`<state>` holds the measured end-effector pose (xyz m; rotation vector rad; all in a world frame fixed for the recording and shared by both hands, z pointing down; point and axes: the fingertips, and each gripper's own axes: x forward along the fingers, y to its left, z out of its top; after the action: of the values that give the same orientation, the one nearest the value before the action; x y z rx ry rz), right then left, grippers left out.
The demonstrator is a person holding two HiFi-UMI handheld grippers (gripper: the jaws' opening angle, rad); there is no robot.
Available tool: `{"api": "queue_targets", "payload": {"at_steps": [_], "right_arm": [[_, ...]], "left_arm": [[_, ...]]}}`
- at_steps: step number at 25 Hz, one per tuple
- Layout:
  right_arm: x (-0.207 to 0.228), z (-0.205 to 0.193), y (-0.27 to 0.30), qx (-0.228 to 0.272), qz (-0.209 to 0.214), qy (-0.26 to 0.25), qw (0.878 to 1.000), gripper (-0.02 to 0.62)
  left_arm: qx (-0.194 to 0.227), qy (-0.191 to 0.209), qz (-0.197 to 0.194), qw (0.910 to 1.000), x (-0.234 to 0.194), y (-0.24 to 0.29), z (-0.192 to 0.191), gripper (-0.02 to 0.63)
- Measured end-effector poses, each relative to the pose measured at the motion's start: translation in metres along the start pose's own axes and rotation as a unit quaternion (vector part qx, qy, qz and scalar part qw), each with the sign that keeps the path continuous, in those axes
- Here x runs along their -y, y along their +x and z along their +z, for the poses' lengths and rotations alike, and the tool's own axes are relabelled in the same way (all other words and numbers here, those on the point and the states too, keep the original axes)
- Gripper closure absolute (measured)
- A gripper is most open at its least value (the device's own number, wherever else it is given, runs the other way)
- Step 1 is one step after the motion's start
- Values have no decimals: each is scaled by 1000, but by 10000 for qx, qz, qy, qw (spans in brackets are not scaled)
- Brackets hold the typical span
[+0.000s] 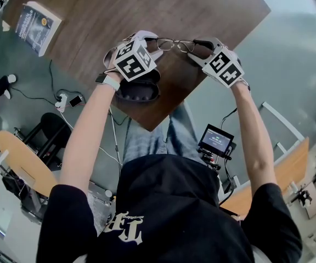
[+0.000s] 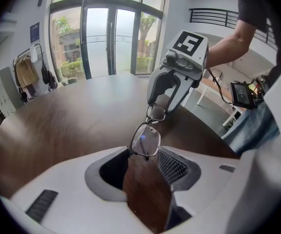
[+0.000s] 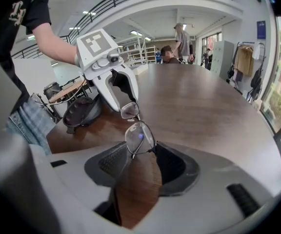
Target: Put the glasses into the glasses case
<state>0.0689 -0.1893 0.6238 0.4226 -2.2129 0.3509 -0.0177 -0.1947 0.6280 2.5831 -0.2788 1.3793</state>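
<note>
The thin metal-framed glasses hang in the air above the brown table, stretched between my two grippers. My left gripper is shut on one lens end, and my right gripper is shut on the other lens end. The black glasses case lies open near the table's front edge, just below the left gripper; it also shows in the right gripper view. Each gripper faces the other across the frame: the right gripper and the left gripper.
A book lies at the far left corner of the table. A small monitor on a stand is beside the person's legs, and a power strip with cables lies on the floor. People are at the table's far end.
</note>
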Motion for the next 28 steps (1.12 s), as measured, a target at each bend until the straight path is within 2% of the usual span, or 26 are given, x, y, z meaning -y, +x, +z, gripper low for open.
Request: {"api": "queue_targets", "payload": {"at_steps": [10,28], "right_arm": [[-24,29,-29,188,-177,-353,9990,417],[-73,97,-74,558,-304,-1099,9919,417]], "left_arm": [[402,82,339,9986,18,-44,10,411],[967,-214,979,9902,47,-133,11,410]]}}
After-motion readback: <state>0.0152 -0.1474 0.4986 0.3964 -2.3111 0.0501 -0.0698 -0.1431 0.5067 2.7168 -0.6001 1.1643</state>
